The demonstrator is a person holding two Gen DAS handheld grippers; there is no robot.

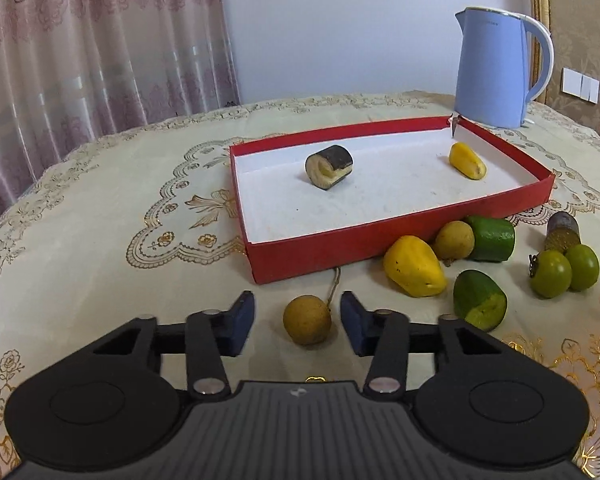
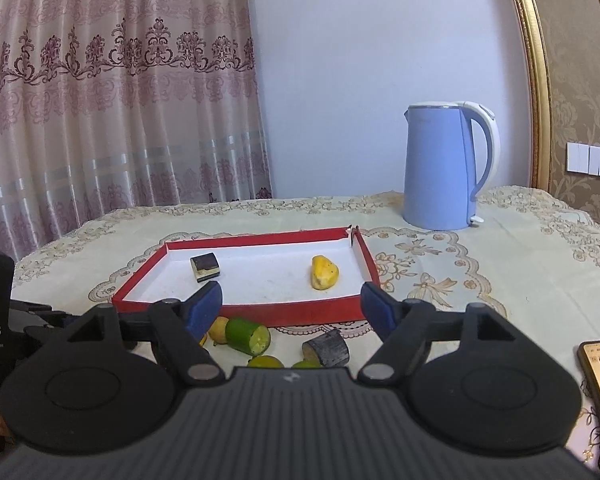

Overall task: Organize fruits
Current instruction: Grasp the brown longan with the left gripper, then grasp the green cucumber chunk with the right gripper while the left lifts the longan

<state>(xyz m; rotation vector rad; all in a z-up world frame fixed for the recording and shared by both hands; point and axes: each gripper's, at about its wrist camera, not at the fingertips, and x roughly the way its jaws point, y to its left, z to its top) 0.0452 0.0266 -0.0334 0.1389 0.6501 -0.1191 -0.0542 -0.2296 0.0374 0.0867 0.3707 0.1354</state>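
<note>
Brown longan (image 1: 307,319) lies between the left tongs' (image 1: 297,316) open pads, untouched.

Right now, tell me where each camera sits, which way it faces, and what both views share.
Left wrist: on the left hand-held gripper, low over the tablecloth, facing the red tray; its blue pads flank a brown longan without touching.
Right wrist: on the right hand-held gripper, higher and further back, facing the tray's near wall; jaws open and empty, the left gripper's black body at far left.
Shared: tray, dark-skinned piece, yellow piece, blue kettle, curtain.
</note>
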